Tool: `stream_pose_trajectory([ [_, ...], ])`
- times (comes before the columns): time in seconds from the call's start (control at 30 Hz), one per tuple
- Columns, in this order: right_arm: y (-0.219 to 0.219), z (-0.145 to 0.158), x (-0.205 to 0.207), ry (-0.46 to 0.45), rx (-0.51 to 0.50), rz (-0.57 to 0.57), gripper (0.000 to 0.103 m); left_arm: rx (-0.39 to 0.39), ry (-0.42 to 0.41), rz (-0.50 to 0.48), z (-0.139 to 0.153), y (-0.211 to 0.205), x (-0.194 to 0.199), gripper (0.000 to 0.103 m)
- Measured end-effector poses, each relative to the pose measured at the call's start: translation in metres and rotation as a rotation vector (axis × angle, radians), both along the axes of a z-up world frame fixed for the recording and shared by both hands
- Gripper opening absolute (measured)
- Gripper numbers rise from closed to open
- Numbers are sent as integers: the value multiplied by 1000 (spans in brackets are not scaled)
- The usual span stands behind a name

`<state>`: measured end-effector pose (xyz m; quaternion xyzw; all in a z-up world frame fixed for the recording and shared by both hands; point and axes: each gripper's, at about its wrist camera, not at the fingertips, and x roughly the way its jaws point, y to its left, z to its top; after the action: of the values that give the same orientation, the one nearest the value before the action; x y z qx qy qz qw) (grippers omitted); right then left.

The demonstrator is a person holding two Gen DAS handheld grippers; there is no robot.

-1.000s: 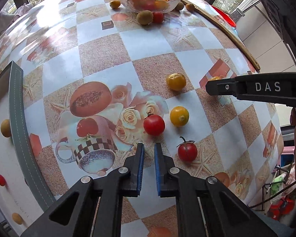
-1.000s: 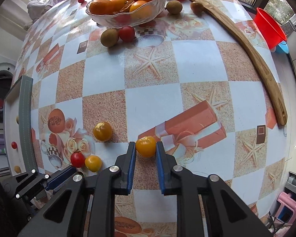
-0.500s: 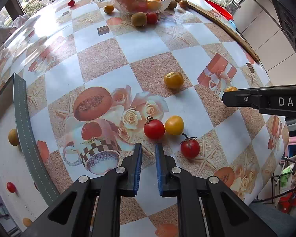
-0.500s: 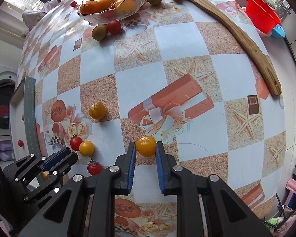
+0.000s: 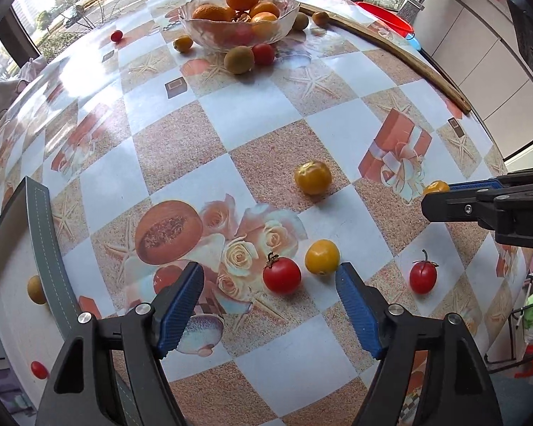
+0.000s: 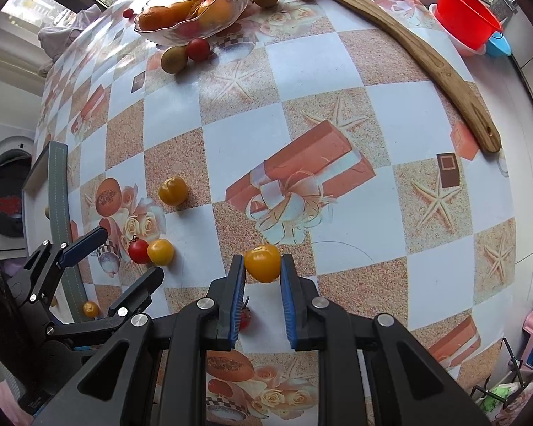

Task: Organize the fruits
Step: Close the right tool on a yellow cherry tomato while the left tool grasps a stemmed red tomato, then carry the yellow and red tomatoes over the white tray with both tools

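Jaws on right gripper clenched on a yellow tomato, held above the counter. Left gripper jaws spread wide, a red tomato and second yellow tomato between them. Farther back, glass bowl of oranges sits near the window.

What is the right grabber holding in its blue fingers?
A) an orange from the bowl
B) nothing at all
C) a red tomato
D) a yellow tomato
D: in the right wrist view the right gripper has a yellow tomato pinched between its blue pads, while the red tomato lies on the table by the open left gripper.
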<state>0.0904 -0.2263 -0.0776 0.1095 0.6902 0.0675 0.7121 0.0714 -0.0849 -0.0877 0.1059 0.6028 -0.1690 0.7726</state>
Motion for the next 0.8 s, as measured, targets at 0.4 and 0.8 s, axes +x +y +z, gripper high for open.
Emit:
stream_pose_trajectory([
  [0.4,-13,5,-4,-1,5,-31,22,-106,64,-97,-2,-14,-9,28],
  [0.8,-14,7,-5,0,15,-37,22,-141,104,-19,-7,12,-7,21],
])
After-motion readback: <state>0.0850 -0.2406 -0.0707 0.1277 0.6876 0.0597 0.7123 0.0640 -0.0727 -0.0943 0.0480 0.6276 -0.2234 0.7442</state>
